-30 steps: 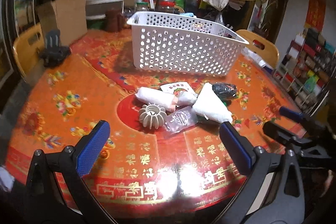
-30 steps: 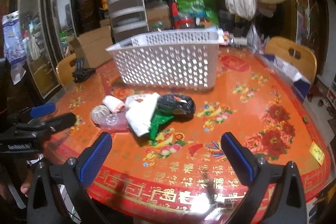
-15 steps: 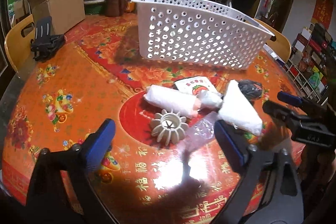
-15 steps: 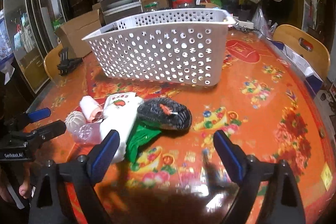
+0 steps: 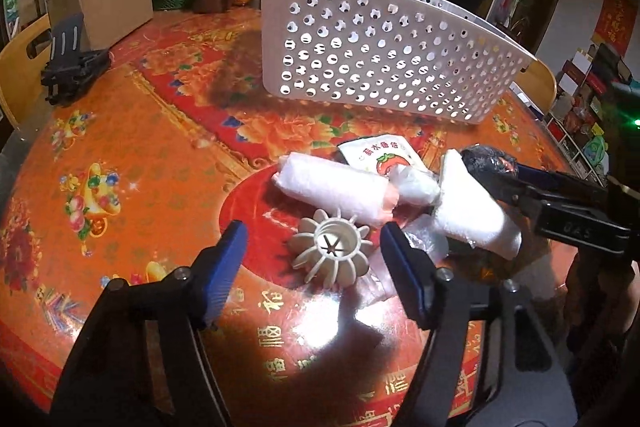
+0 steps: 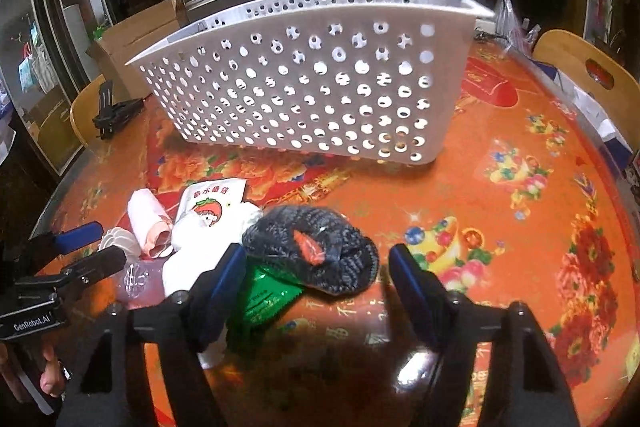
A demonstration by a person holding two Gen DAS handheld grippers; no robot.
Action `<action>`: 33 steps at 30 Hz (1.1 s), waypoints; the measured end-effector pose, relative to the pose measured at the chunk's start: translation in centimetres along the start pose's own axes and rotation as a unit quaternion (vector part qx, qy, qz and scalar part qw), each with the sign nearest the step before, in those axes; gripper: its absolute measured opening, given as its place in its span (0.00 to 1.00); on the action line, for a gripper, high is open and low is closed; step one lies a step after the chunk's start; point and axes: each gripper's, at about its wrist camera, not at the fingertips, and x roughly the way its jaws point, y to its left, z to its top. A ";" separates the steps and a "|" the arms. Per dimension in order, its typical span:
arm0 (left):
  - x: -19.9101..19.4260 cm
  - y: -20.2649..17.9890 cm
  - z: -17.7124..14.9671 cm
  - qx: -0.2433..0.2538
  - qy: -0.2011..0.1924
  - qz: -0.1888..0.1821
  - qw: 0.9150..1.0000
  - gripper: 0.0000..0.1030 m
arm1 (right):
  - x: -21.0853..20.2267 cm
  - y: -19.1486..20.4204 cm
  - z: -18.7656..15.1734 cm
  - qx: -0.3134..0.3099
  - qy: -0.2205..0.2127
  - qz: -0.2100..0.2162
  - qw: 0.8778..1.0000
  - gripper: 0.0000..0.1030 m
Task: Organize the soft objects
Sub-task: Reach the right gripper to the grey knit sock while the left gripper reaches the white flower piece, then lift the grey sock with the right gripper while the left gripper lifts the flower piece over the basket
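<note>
The left gripper [image 5: 312, 251] hangs with jaws wide apart around a cream ribbed plastic ball [image 5: 331, 253] on the orange bench [image 5: 140, 155]. The right gripper [image 6: 316, 267], jaws equally spread and empty, flanks a dark knitted bundle [image 6: 316, 251] near the white perforated basket [image 6: 312, 83].

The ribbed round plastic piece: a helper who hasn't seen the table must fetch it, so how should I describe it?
Start at the white perforated basket on the orange table. The pile lies in front of it; the ribbed plastic piece sits at the pile's near edge. Unlike its soft neighbours, it is a rigid, beige, flower-shaped ring.
</note>
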 end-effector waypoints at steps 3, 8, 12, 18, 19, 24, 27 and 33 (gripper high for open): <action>0.1 0.0 0.0 0.002 0.000 -0.001 1.000 0.62 | 0.5 0.1 0.0 -0.001 0.008 0.000 1.000 0.63; 0.3 -0.4 -0.2 0.008 0.003 -0.010 1.000 0.45 | 0.5 0.3 -0.2 -0.008 0.006 -0.002 1.000 0.58; 0.1 -1.6 -0.4 0.035 -0.004 0.004 0.999 0.41 | 0.2 0.3 -0.3 -0.008 0.001 -0.003 1.000 0.57; -1.1 -1.7 -0.4 0.034 -0.020 0.001 0.999 0.41 | -1.1 0.0 -0.4 -0.008 -0.018 -0.001 1.000 0.56; -1.4 -1.6 -0.4 0.033 -0.023 0.004 0.999 0.41 | -1.5 -0.1 -0.4 -0.009 -0.023 0.001 1.000 0.56; -2.6 -1.4 0.0 0.031 -0.035 0.009 0.999 0.41 | -2.9 -0.3 -0.3 -0.011 -0.043 -0.001 0.999 0.56; -3.2 -1.6 0.3 0.035 -0.040 0.009 0.999 0.41 | -3.9 -0.4 -0.2 -0.012 -0.054 -0.002 0.998 0.56; -4.3 -2.4 1.0 0.043 -0.050 0.007 0.998 0.41 | -5.9 -0.1 0.1 -0.021 -0.074 0.001 0.997 0.56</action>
